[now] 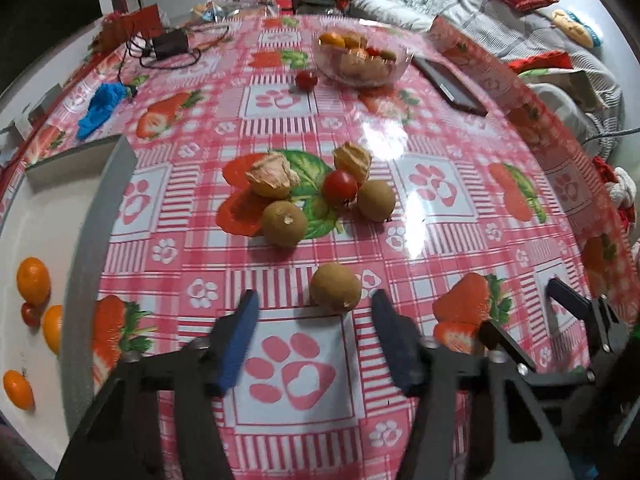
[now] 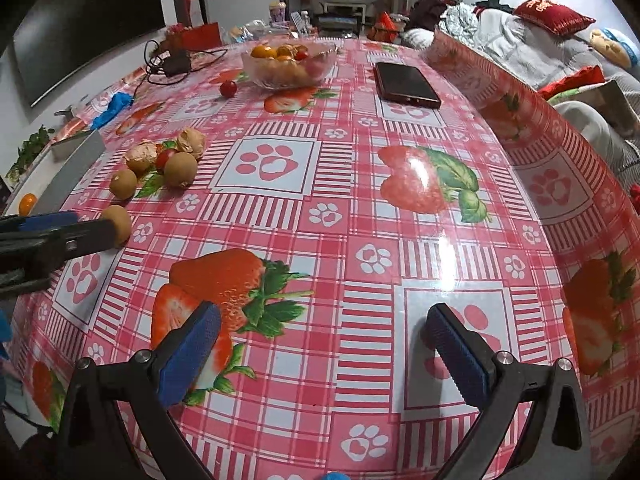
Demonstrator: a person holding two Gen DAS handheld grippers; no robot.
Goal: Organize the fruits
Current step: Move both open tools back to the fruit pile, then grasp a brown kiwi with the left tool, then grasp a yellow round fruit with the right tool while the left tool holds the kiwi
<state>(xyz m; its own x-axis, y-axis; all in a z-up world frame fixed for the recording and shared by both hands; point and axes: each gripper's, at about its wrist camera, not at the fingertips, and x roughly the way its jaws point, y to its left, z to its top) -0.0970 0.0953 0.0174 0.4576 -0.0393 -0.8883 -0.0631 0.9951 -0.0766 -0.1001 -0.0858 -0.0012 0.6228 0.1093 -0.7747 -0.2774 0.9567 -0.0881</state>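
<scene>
My left gripper (image 1: pixel 314 316) is open, its blue pads just short of a brown round fruit (image 1: pixel 335 287) that lies a little beyond and between the tips. Farther on is a cluster: two brown fruits (image 1: pixel 284 223), a cherry tomato (image 1: pixel 339 187) and two husked physalis (image 1: pixel 272 176). A grey-rimmed white tray (image 1: pixel 86 256) at the left holds small oranges (image 1: pixel 33 280) and a tomato. My right gripper (image 2: pixel 320 340) is open and empty over bare tablecloth; the left gripper (image 2: pixel 72 232) shows at its left beside the brown fruit (image 2: pixel 118 220).
A glass bowl (image 1: pixel 362 58) of mixed fruit stands at the far side, a lone cherry tomato (image 1: pixel 306 80) near it. A dark phone (image 2: pixel 406 84) lies at the right, a blue cloth (image 1: pixel 100 108) and a cabled adapter (image 1: pixel 170 44) at the far left. Sofa beyond the right edge.
</scene>
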